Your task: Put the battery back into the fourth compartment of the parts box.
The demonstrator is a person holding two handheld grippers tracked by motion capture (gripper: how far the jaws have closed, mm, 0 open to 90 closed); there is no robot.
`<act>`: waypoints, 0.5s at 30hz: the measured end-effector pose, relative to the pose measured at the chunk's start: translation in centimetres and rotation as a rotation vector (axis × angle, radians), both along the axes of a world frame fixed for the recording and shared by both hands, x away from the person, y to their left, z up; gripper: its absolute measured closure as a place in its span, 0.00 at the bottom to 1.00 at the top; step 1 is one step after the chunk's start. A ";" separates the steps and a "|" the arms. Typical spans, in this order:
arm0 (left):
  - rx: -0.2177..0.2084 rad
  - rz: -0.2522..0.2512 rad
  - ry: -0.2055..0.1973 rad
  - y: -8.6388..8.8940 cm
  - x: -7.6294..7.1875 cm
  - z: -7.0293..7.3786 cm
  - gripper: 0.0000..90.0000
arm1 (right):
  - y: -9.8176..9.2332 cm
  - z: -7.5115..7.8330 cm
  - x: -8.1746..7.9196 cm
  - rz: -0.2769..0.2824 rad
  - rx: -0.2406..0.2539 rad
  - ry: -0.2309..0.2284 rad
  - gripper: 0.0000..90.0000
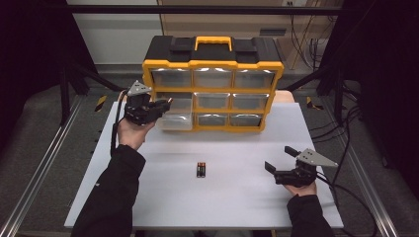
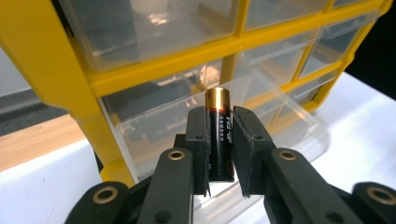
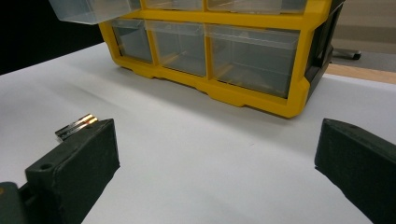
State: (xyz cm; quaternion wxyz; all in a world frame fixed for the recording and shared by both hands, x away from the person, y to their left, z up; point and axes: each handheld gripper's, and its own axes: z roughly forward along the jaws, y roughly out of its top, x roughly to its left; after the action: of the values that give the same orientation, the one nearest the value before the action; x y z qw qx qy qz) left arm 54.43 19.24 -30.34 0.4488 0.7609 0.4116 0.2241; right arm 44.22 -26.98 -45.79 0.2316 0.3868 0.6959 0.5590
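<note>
Left gripper (image 2: 219,154) is clamped on a battery (image 2: 218,135), long axis along the jaws, directly before the pulled-out drawer (image 1: 175,118). Right gripper (image 1: 282,163) rests wide open on the worktop (image 1: 237,197), well apart.

high: overhead, facing forward | gripper views: near organizer (image 1: 212,84); shared

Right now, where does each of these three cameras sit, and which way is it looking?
High view: above the table's near edge, looking forward and down at the organizer; both forearms enter from below.
Left gripper view: rides the left hand-held gripper, whose jaws clamp a battery before the open drawer.
Right gripper view: rides the right hand-held gripper, jaws wide apart, low over the table.
All share the organizer.
</note>
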 end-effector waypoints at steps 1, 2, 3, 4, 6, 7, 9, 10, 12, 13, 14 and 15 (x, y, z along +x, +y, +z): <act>0.007 0.003 0.007 0.0 0.1 -0.2 0.84 | 0.0 0.0 0.0 0.000 0.001 0.001 0.00; 0.013 0.007 0.012 0.0 0.3 -0.4 0.84 | 0.0 0.0 0.0 0.000 0.001 0.001 0.00; 0.013 0.007 0.012 0.0 0.3 -0.4 0.84 | 0.0 0.0 0.0 0.000 0.000 0.001 0.00; 0.026 0.015 0.023 0.1 0.5 -0.7 0.84 | 0.0 0.0 0.0 0.000 0.000 0.001 0.00; 0.037 0.018 0.029 0.2 0.7 -0.9 0.84 | 0.0 0.0 0.0 0.000 0.001 0.000 0.00; 0.044 0.024 0.036 0.1 0.8 -1.0 0.84 | 0.0 0.0 0.0 0.000 0.001 -0.001 0.00; 0.039 0.027 0.037 0.3 0.9 -1.2 0.84 | 0.0 0.0 0.0 0.000 0.000 0.001 0.00; 0.026 0.027 0.042 0.3 0.9 -1.3 0.84 | 0.0 0.0 0.0 0.000 0.000 0.001 0.00; 0.024 0.032 0.046 0.4 1.0 -1.3 0.84 | 0.0 0.0 0.0 -0.001 0.001 0.001 0.00; 0.025 0.033 0.047 0.4 1.1 -1.4 0.84 | 0.0 0.0 0.0 0.000 0.001 0.001 0.00; 0.025 0.034 0.048 0.5 1.1 -1.4 0.84 | 0.0 0.0 0.0 0.001 0.001 0.000 0.00; 0.025 0.034 0.048 0.5 1.1 -1.4 0.84 | 0.0 0.0 0.0 0.001 0.001 0.000 0.00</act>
State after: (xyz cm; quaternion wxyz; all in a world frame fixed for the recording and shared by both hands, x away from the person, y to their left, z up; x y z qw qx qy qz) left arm 55.51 19.69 -31.72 0.4253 0.7645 0.4323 0.2187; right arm 44.22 -26.93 -45.81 0.2311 0.3868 0.6958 0.5593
